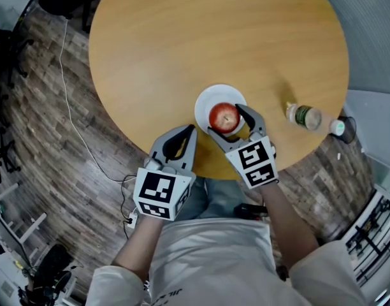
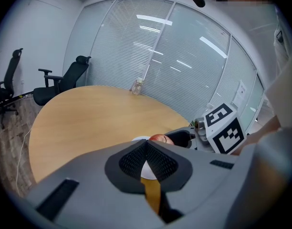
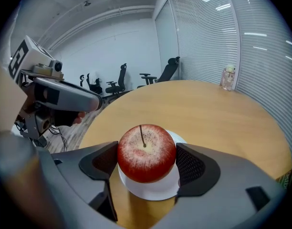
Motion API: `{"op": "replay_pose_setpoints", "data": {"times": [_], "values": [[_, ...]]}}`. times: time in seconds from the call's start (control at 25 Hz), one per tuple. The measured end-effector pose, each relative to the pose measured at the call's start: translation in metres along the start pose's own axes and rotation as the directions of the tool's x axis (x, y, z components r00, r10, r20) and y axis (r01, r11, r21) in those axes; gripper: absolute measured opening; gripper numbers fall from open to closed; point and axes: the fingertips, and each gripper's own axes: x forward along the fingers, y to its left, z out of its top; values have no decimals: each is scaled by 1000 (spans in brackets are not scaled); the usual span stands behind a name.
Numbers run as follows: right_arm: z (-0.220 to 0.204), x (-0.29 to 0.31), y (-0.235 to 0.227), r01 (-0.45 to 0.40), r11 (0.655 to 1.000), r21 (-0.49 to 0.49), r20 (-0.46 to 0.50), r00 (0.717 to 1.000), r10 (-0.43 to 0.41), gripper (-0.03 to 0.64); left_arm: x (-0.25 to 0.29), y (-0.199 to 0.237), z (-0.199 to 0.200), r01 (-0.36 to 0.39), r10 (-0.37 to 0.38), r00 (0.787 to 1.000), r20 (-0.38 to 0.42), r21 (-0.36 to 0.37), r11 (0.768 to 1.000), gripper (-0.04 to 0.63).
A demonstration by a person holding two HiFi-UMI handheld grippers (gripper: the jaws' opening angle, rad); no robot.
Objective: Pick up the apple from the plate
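Nearest in head view: person's lap & forearms, one gripper in each hand. L gripper (image 2: 147, 146) hangs at the near table edge, just left of the plate. Its jaws are pressed together w/ nothing between them, tips aimed toward the plate. R gripper (image 3: 146, 159) is just beside it, a bit further in, jaws clamped on the apple (image 3: 146, 151), one pad touching each flank. Apple is red, stem up, upright, sitting over the near part of the white plate (image 3: 158, 191); can't tell if its underside touches the plate. Plate lies near the front edge of the round wooden table (image 1: 214, 37). To the right of the plate, well apart, a clear bottle (image 1: 303, 116) lies on its side near the table rim. Far side of the table: a small clear container (image 3: 227, 77) stands upright. Beyond: office chairs (image 3: 118, 82), glass wall w/ blinds (image 3: 208, 37). A white cable (image 1: 71, 110) runs across the wood floor left of the table.
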Motion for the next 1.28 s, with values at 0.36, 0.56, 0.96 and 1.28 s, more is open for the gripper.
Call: {"op": "replay_pose_setpoints", "data": {"times": [0.36,0.56,0.96,1.28], "values": [[22,-30,4,0,1000,2,42,999,0,390,-14,-8,19,5,-7,999,47,31,1000,3],[41,-55,3,11,1000,9,89,996,-12,390,-25,-18,35,7,-12,997,76,62,998,3],[56,-101,10,23,999,46,153,988,-30,390,-57,-41,46,27,-34,993,110,68,997,3],[62,-133,12,28,998,52,189,981,-37,390,-77,-54,56,10,-27,989,149,109,994,3]]}}
